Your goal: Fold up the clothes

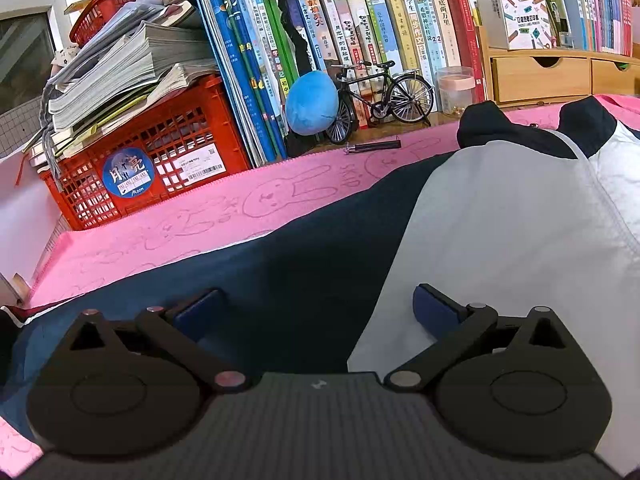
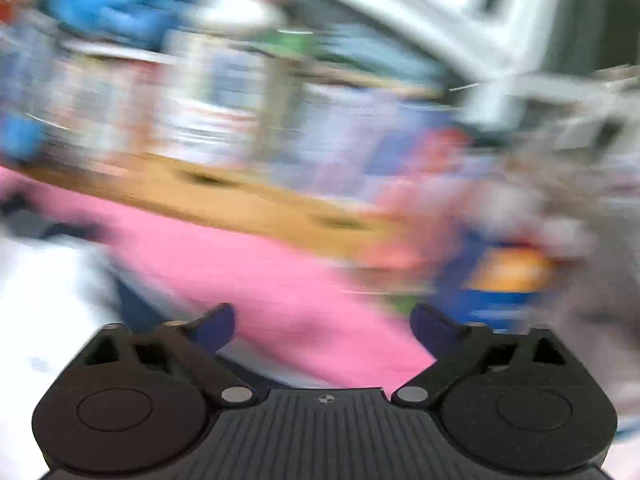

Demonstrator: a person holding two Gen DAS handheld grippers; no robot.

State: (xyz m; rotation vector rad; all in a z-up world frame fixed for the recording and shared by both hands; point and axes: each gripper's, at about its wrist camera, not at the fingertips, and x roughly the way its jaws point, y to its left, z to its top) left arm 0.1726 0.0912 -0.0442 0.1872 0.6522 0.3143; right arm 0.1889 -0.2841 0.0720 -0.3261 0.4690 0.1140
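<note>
Left wrist view: left tongs (image 1: 316, 312) spread above navy-and-white jacket (image 1: 500, 232) on pink-covered tabletop (image 1: 168, 232). Right tongs (image 2: 322, 328) spread, empty. Fabric looks light, slippery; grip a hem edge.

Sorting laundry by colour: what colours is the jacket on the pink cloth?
Navy and white jacket, clearest in the left wrist view.

One jacket (image 1: 500, 216), one pink towel (image 1: 180, 232), two red crates (image 1: 132, 168) — one toy bike (image 1: 380, 96), one blue plush (image 1: 312, 102).
</note>
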